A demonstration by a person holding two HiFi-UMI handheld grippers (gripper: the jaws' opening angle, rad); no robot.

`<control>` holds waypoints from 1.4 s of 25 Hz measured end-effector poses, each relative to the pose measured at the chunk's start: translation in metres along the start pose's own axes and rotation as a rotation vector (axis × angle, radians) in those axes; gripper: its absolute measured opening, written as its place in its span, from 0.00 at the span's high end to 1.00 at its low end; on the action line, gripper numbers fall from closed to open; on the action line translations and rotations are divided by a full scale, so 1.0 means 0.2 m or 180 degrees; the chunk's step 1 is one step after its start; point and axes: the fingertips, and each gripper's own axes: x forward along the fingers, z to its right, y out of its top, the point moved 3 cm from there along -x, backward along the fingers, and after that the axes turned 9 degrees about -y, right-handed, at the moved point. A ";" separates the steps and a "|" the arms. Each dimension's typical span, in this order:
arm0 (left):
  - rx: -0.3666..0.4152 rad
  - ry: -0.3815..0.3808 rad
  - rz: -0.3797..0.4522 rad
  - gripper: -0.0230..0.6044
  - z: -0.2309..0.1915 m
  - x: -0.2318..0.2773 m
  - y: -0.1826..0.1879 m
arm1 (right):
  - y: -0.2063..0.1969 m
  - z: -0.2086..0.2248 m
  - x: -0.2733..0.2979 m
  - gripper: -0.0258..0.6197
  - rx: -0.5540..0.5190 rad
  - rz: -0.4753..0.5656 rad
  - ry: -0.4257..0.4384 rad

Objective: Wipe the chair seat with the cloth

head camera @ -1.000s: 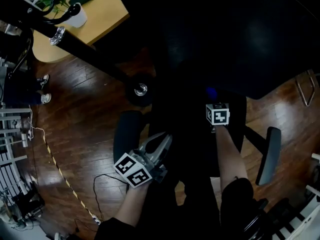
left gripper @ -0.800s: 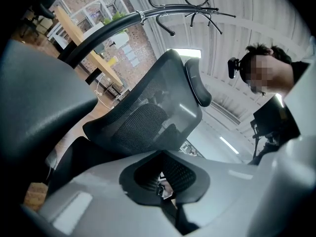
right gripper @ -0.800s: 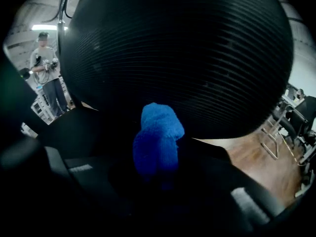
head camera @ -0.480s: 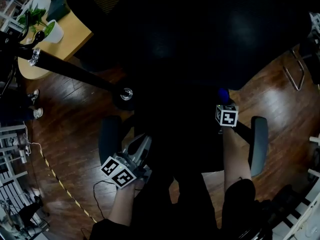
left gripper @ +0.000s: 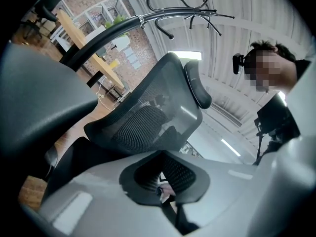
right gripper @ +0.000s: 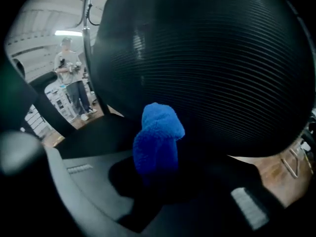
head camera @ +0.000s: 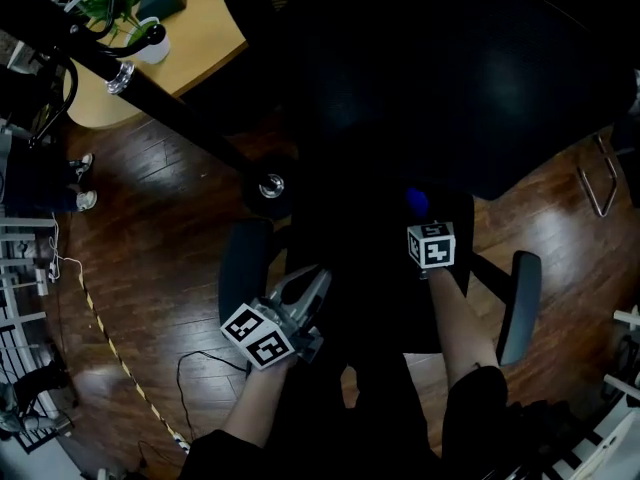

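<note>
Blue and fluffy, the cloth [right gripper: 157, 139] is a bunched wad of terry-looking fabric, flopped over at the top like a little hood. The right tongs [right gripper: 157, 174] are clamped on its lower end, so most of it pokes out past the tips, right in front of the black ribbed backrest [right gripper: 212, 58].

The head view barely shows any of that. There the cloth is just a small blue dot ahead of the marker cube, over the rear part of the chair seat [head camera: 370, 258]. It's so dark there that it's hard to say whether the cloth actually touches the seat.

What the head view does give is the layout: an armrest [head camera: 243, 263] on each side, a dark wooden floor [head camera: 150, 228], and a wooden surface [head camera: 195, 38] with a potted plant [head camera: 130, 13] at top left. The left tongs [head camera: 320, 278] sit just beside the left armrest, tips pressed together with nothing in them. Their own view points upward at a grey mesh chair back [left gripper: 148, 117] with a headrest and a coat stand [left gripper: 182, 9]. Only the right gripper view catches a person [right gripper: 71, 83] standing in the background.
</note>
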 end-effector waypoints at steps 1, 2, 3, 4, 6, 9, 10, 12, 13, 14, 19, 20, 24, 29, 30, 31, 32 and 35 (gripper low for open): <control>-0.0004 -0.0010 0.0026 0.98 0.02 0.00 0.00 | 0.06 -0.14 0.02 0.91 -0.0035 0.0034 0.0177; -0.0003 -0.0020 0.0049 0.98 0.03 -0.01 0.00 | 0.11 -0.28 0.05 0.90 -0.0090 0.0053 0.0346; 0.0005 -0.0028 0.0068 0.98 0.04 -0.01 0.00 | 0.15 -0.41 0.07 0.90 -0.0179 0.0061 0.0506; 0.0019 -0.0030 0.0087 0.98 0.04 -0.01 0.01 | 0.18 -0.55 0.10 0.90 -0.0280 0.0065 0.0656; 0.0044 -0.0004 0.0154 0.98 0.02 -0.03 0.03 | 0.21 -0.79 0.17 0.90 -0.0408 0.0070 0.0904; 0.0053 0.0084 0.0308 0.98 -0.02 -0.08 0.07 | 0.19 -1.04 0.26 0.90 -0.0435 -0.0031 0.1064; 0.0056 0.0106 0.0342 0.98 -0.03 -0.09 0.07 | 0.17 -1.09 0.28 0.90 -0.0431 -0.0080 0.1048; 0.0064 0.0128 0.0373 0.98 -0.03 -0.10 0.08 | 0.15 -1.14 0.27 0.90 -0.0398 -0.0070 0.0958; 0.0069 0.0130 0.0371 0.98 -0.03 -0.10 0.08 | 0.15 -1.14 0.27 0.90 -0.0396 -0.0033 0.0926; 0.0079 0.0132 0.0359 0.98 -0.03 -0.11 0.08 | 0.14 -1.14 0.27 0.90 -0.0418 -0.0007 0.0904; 0.0107 0.0183 0.0304 0.98 -0.04 -0.11 0.07 | 0.03 -0.95 0.22 0.90 -0.0451 -0.0021 0.0664; 0.0116 0.0187 0.0288 0.98 -0.04 -0.11 0.06 | -0.01 -0.87 0.20 0.90 -0.0406 -0.0044 0.0587; 0.0155 0.0193 0.0198 0.98 -0.04 -0.11 0.04 | -0.17 -0.49 0.11 0.91 -0.0195 -0.0202 0.0186; 0.0142 0.0205 0.0094 0.98 -0.05 -0.11 0.02 | -0.39 0.02 -0.11 0.91 0.0011 -0.0377 -0.0363; 0.0132 0.0211 0.0096 0.98 -0.05 -0.12 0.03 | -0.40 0.11 -0.16 0.90 0.0030 -0.0387 -0.0479; 0.0121 0.0219 0.0099 0.98 -0.06 -0.12 0.03 | -0.43 0.20 -0.21 0.90 0.0064 -0.0406 -0.0588; 0.0110 0.0224 0.0099 0.98 -0.05 -0.12 0.03 | -0.46 0.28 -0.25 0.90 0.0107 -0.0416 -0.0676; 0.0091 0.0221 0.0057 0.98 -0.05 -0.11 0.01 | -0.53 0.44 -0.33 0.90 0.0235 -0.0415 -0.0808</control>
